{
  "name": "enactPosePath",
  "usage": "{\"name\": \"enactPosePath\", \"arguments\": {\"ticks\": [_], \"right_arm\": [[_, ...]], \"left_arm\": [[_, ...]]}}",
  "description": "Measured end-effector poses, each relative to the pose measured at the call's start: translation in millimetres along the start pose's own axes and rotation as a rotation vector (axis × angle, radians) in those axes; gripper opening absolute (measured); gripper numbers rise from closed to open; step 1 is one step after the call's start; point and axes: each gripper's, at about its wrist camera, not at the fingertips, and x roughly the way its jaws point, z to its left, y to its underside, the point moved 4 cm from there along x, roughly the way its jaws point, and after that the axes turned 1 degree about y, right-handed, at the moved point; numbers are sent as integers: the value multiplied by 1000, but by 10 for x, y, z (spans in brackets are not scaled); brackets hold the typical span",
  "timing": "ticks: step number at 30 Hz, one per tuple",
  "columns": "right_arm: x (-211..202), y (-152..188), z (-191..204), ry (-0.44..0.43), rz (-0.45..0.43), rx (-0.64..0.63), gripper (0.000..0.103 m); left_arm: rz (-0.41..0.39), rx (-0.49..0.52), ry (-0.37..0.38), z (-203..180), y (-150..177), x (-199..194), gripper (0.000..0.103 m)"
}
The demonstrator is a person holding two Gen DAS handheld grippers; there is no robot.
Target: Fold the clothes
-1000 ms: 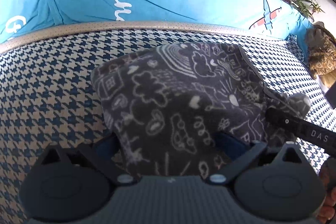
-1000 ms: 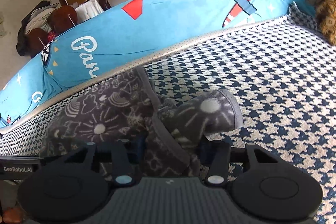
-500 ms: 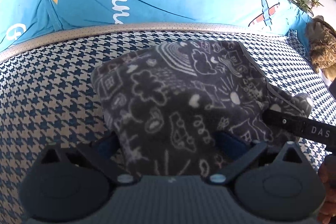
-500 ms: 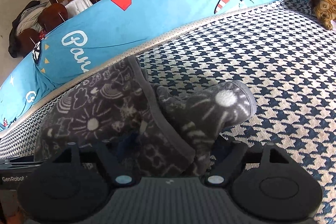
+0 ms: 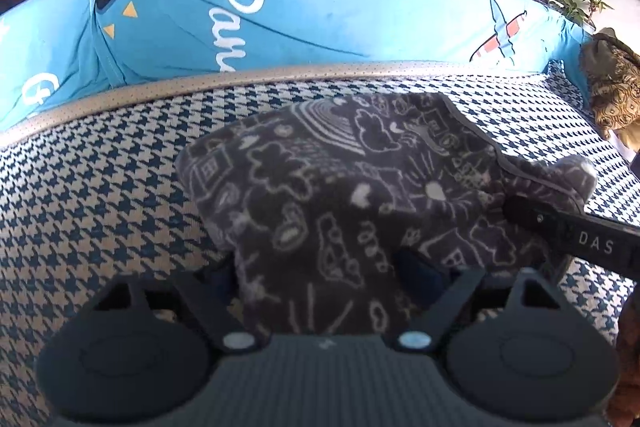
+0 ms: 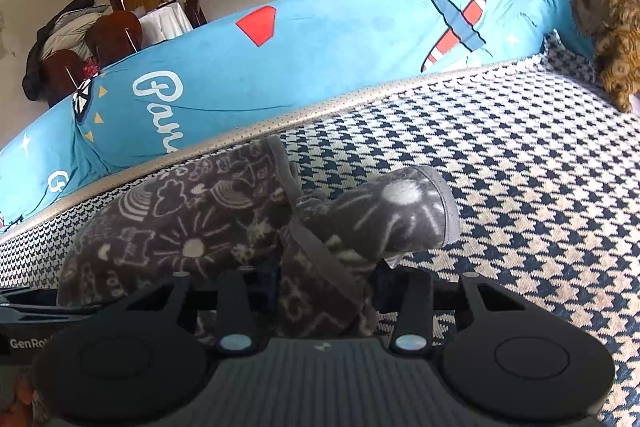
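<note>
The left tongs (image 5: 320, 279) and the right tongs (image 6: 326, 291) each grasp the grey patterned garment (image 5: 360, 187), bunched between them on the houndstooth cover (image 5: 100, 195). If one grip slips, the loose cuff (image 6: 416, 215) ahead of the right tongs could drop and undo the fold.

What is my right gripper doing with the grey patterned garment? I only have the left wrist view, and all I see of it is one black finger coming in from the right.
Observer: The right gripper is shut on a bunched fold of the garment, and a hem band runs down between its fingers.
Operator: Is anything loose on that side?
Observer: Yes. A tube-like sleeve end sticks out to the right of the grip, with its banded opening facing right.
Operator: Is it resting on the sofa?
Observer: It looks raised above the houndstooth cover, with shadow beneath it, but I cannot be sure there is no contact.
</note>
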Motion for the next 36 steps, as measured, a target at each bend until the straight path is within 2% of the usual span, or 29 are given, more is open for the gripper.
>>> {"name": "enactPosePath", "arguments": {"ticks": [1, 6, 14, 17, 19, 21, 23, 25, 27, 30, 32, 36], "right_arm": [[-41, -18, 42, -2, -23, -24, 40], [-215, -118, 233, -19, -117, -103, 39], [-324, -187, 468, -31, -184, -140, 39], [-329, -200, 528, -42, -191, -144, 39], [-322, -199, 564, -51, -189, -149, 39], [-283, -186, 536, -22, -167, -144, 39], [-243, -173, 506, 7, -145, -138, 39], [-168, -158, 372, 19, -96, -78, 41], [-91, -135, 227, 26, -41, -13, 43], [42, -75, -38, 20, 45, 128, 50], [91, -39, -163, 3, 82, 199, 55], [96, -5, -247, -15, 109, 258, 64]], "left_arm": [[-7, 1, -4, 2, -8, -27, 72], [-42, 6, -26, 9, -45, -161, 63], [-92, 39, -108, 61, -79, -349, 51], [-114, 58, -126, 76, -87, -418, 47], [-107, 53, -110, 84, -82, -421, 47], [-92, 35, -92, 101, -73, -403, 47], [-77, 17, -75, 125, -68, -388, 53], [-73, -13, -63, 201, -90, -388, 72], [-68, -43, -51, 277, -112, -388, 84], [-58, -88, -32, 394, -141, -383, 95], [-28, -132, -7, 494, -110, -318, 99], [5, -190, 57, 567, -55, -213, 102]]}}
